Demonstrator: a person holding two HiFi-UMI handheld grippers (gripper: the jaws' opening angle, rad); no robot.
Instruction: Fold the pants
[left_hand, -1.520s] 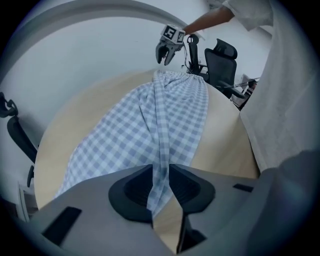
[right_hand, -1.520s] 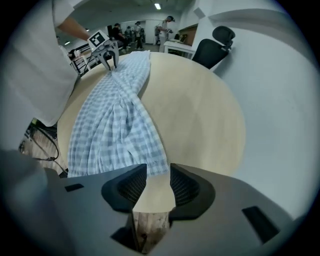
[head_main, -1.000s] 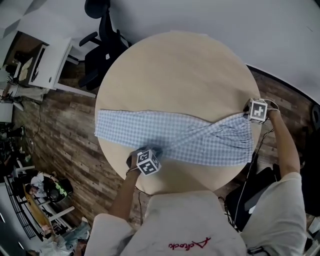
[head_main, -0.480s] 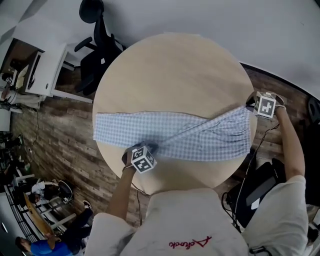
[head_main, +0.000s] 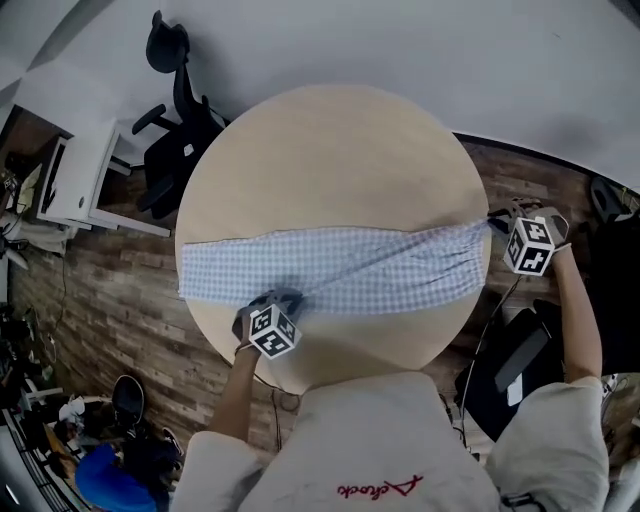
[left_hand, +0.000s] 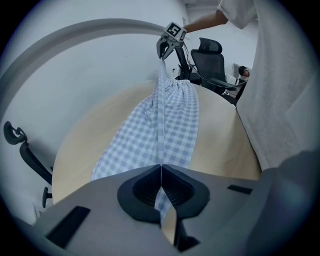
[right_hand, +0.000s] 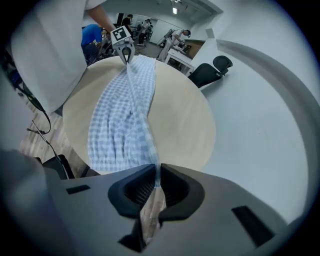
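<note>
Round table: near rim cut off by your shirt. Blue checked pants span it, one fold pulled taut. Left gripper and right gripper: jaws clamped on cloth, right at the waist end.

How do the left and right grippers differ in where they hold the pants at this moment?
The left gripper pinches the pants on the near edge, partway along the legs; the right gripper holds the waistband end. The left gripper is over the table; the right gripper is out past its rim. Both are shut on the pants.
</note>
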